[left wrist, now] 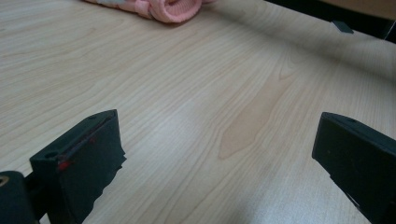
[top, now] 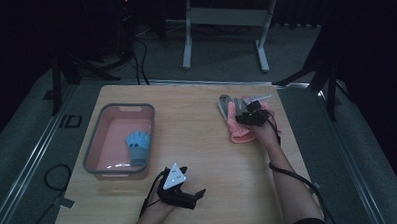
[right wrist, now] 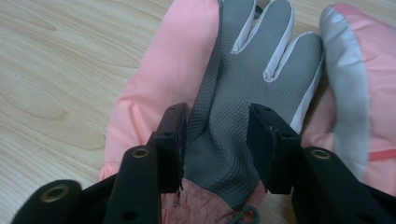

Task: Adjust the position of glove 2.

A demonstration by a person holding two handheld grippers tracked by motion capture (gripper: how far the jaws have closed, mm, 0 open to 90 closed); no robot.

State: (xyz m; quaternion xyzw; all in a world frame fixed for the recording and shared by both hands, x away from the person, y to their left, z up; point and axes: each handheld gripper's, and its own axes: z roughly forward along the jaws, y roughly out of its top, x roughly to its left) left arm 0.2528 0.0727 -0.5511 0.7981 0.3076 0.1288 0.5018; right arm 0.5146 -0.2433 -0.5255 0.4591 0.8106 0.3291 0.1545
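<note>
**Right tongs closing around a pink and grey glove; left tongs idle and spread**

From the high view I see a pale wooden table [top: 207,141] that takes up most of the scene, with dark floor and a metal stand beyond it at 12 o'clock.

At 9 o'clock on the table sits a pink plastic tub with a grey rim [top: 93,140]. A blue glove [top: 138,147] lies inside it, toward its right wall.

At about 2 o'clock lies a pair of pink ski gloves with grey palms [top: 237,123], well apart from the tub. In the right gripper view, the nearer glove lies palm up with its fingers pointing away from me, and the second glove lies just beside it at 3 o'clock.

My right gripper [right wrist: 218,140] is down on that nearer glove. Its jaws stand partly spread, one on each side of the grey palm near the cuff. I cannot tell whether they are squeezing the fabric.

My left gripper [top: 189,185] rests at 6 o'clock, near the table's front edge. Its jaws are spread wide over bare wood, with nothing between them.
</note>
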